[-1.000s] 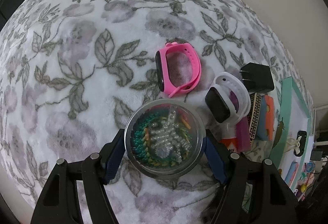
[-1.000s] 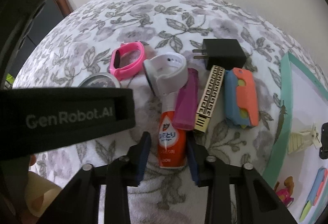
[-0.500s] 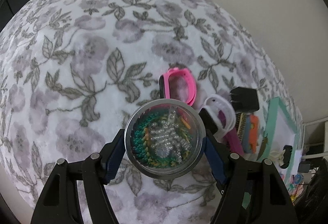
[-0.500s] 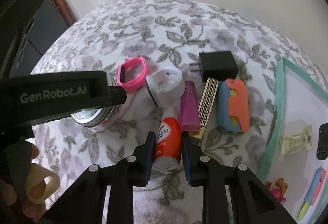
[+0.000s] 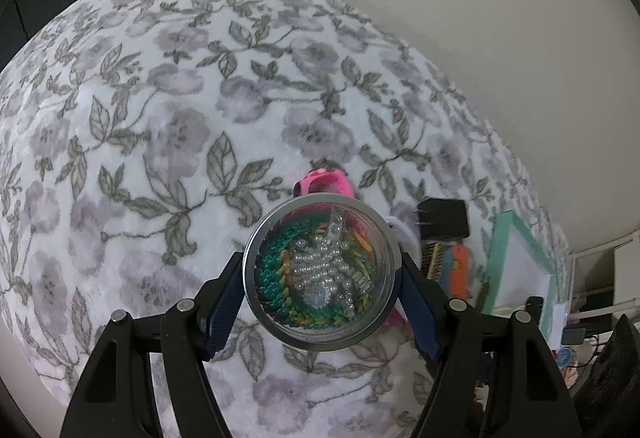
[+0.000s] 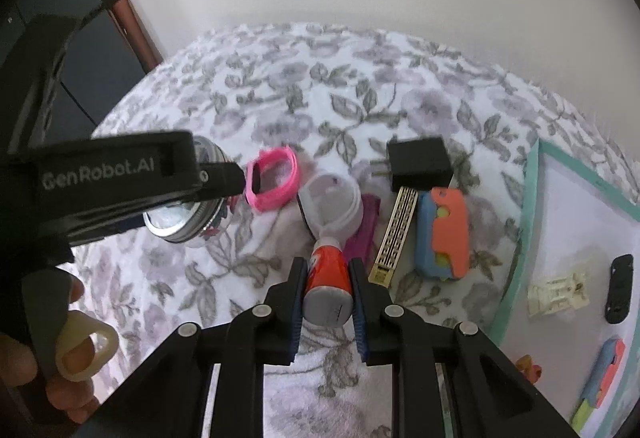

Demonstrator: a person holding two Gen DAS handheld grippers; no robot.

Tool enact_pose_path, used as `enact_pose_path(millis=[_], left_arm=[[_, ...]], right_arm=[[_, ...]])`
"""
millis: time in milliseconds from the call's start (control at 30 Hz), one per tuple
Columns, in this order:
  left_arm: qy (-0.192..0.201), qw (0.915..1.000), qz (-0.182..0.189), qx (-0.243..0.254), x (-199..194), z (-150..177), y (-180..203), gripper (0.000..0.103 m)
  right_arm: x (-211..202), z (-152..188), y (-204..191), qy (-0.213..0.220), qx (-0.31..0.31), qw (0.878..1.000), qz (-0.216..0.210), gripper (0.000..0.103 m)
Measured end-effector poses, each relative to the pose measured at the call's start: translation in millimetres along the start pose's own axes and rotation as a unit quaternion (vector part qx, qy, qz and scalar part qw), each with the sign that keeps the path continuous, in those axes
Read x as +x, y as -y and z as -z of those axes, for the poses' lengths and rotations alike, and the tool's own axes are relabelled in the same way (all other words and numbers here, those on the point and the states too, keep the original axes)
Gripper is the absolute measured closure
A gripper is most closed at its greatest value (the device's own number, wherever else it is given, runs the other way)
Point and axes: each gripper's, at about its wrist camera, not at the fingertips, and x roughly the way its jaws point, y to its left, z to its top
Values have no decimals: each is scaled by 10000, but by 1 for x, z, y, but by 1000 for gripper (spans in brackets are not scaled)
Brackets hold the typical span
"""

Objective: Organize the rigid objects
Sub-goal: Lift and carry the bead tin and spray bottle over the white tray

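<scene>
- Both claws are loaded. Left gripper (image 5: 322,278) has its blue pads clamped on the sides of a round clear jar (image 5: 322,274), held above the flowered blanket (image 5: 160,117).
- Right gripper (image 6: 326,294) has just been drawing its jaws in on the orange glue tube (image 6: 328,286), which sits tight between the pads and looks clear of the blanket.
- The tube's long axis runs along the fingers: its grey base faces the camera and its orange body slants away toward the pile of objects beyond.
- The jar's open face points straight at the left wrist camera; inside lie green and orange chain and pearly beads.
- Seen from the right wrist, the jar's metal rim shows under the left gripper's black body, with a hand (image 6: 48,350) on the handle at the lower left.
- Just beyond the tube's far end is a white watch (image 6: 332,201), looped and lying on a purple case (image 6: 362,230); both are near the tube's tip.
- A pink watch band (image 6: 272,177) lies left of the white one, between it and the jar.
- Right of the tube lie a gold patterned bar (image 6: 394,234) and a blue and orange toy (image 6: 442,234), side by side, with a black plug adapter (image 6: 420,163) behind them.
- A teal-edged white tray (image 6: 532,197) at the far right holds small odds and ends.
</scene>
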Motion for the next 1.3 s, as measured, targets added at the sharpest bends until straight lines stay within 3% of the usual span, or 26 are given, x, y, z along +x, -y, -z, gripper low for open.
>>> enact_pose_path(millis=[300, 500, 867, 1133, 1300], left_arm=[[458, 9974, 174, 527, -39, 0, 45, 29], [611, 9917, 322, 1085, -48, 6, 99, 29], [420, 9756, 560, 2079, -20, 44, 207, 29], [80, 9599, 593, 2739, 17, 92, 248, 29], [-133, 9502, 441, 3083, 42, 117, 260, 29]], right_arm=[[-54, -14, 27, 695, 373, 9969, -38, 81], [-88, -15, 63, 1095, 662, 9913, 308, 81], [-127, 10, 156, 1470, 1455, 9739, 938, 81], [-144, 36, 225, 1471, 2037, 9566, 1474, 81], [-138, 49, 246, 1258, 2206, 9474, 1946, 81]])
